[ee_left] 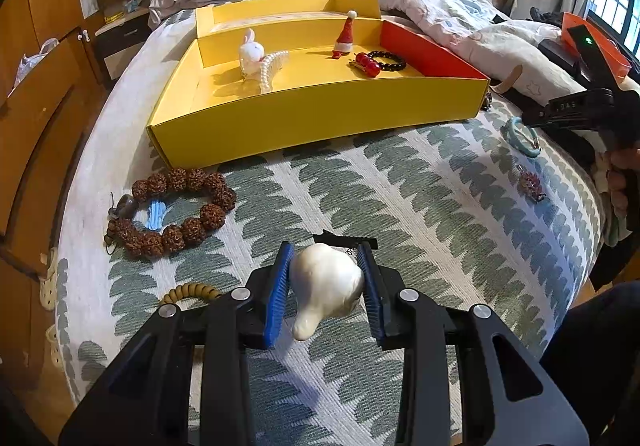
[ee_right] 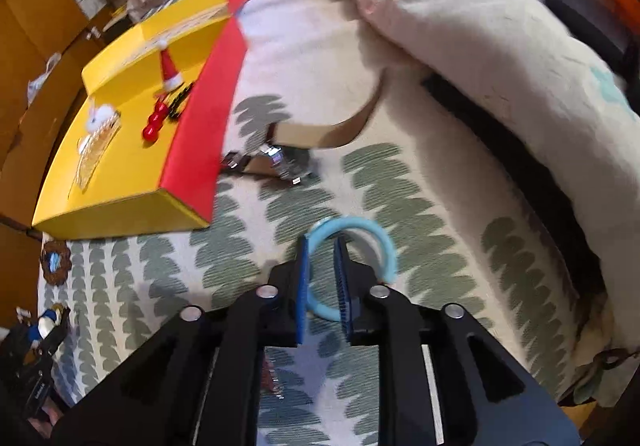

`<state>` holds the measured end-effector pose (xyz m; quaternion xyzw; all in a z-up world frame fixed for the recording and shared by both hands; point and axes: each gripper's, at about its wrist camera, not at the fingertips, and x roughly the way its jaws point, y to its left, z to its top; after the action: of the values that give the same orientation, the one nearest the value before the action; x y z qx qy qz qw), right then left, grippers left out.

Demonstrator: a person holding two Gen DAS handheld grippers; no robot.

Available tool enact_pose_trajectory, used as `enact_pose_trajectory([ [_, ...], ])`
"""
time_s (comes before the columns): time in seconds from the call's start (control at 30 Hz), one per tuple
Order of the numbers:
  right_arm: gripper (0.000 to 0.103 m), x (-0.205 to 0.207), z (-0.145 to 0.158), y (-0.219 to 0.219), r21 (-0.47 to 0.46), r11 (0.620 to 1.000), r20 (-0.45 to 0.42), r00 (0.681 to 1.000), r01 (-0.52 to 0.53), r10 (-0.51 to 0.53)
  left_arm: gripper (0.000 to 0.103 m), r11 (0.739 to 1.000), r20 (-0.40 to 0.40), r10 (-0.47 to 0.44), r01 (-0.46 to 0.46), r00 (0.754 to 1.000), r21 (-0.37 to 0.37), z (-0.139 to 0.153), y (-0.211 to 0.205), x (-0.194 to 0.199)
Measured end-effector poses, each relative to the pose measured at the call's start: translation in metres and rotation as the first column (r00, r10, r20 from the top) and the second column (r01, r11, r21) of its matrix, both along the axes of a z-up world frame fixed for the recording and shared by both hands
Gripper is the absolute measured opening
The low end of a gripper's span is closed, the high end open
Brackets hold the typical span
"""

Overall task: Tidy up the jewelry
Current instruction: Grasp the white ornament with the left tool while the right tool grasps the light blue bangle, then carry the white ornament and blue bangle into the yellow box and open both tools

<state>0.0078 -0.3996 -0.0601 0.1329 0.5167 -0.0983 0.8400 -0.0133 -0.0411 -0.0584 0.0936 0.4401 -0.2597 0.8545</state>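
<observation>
My left gripper point(ee_left: 326, 250) is shut on a cream white gourd-shaped pendant point(ee_left: 324, 282), held just above the patterned bedspread, its blue pads pressing both sides. The yellow box point(ee_left: 320, 118) with a red end wall lies beyond it and holds a white rabbit point(ee_left: 251, 53), a pearl bracelet point(ee_left: 272, 70), a Santa hat clip point(ee_left: 345, 34), a red cherry clip point(ee_left: 366, 64) and a black bead bracelet point(ee_left: 387, 61). My right gripper point(ee_right: 322, 246) stands slightly open over a light blue ring bracelet point(ee_right: 380, 242). The ring's left arc runs between the pads and neither pad presses it.
On the bedspread lie a brown seed-bead bracelet point(ee_left: 180, 210) around a blue clip point(ee_left: 155, 215), a tan coil tie point(ee_left: 192, 292), a small red charm point(ee_left: 531, 184) and a metal watch point(ee_right: 276, 162). A rumpled duvet point(ee_right: 480, 46) lies behind, and wooden cabinets point(ee_left: 36, 86) stand left.
</observation>
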Motion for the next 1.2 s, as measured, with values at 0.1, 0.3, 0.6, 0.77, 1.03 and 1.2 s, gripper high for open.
enact_pose_trajectory([
  [0.1, 0.057, 0.011, -0.006, 0.014, -0.078, 0.997, -0.042, 0.999, -0.020, 0.017, 0.034, 1.000, -0.005, 0.002, -0.002, 1.000, 0.005, -0.002, 0.000, 0.000],
  [0.3, 0.065, 0.021, -0.012, 0.014, -0.066, 0.998, -0.054, 0.998, 0.008, -0.012, 0.034, 1.000, -0.009, 0.006, -0.006, 1.000, 0.001, -0.002, 0.001, 0.001],
  [0.6, 0.042, 0.026, -0.021, -0.006, -0.036, 0.992, -0.067, 0.990, 0.121, -0.123, 0.034, 1.000, -0.008, 0.002, -0.002, 1.000, -0.003, -0.001, 0.000, -0.001],
  [0.77, 0.031, 0.034, -0.027, 0.005, -0.130, 0.984, -0.100, 0.986, 0.119, -0.132, 0.034, 1.000, -0.006, 0.002, -0.002, 1.000, -0.008, 0.001, 0.001, -0.001],
  [1.03, 0.014, 0.030, -0.021, -0.004, -0.127, 0.979, -0.059, 0.984, 0.161, -0.169, 0.034, 1.000, -0.005, 0.007, -0.007, 1.000, -0.017, 0.005, 0.005, -0.002],
  [1.2, 0.014, 0.016, 0.001, -0.008, -0.083, 0.980, 0.014, 0.984, 0.179, -0.178, 0.034, 1.000, 0.005, 0.010, -0.010, 1.000, -0.030, 0.009, 0.007, -0.001],
])
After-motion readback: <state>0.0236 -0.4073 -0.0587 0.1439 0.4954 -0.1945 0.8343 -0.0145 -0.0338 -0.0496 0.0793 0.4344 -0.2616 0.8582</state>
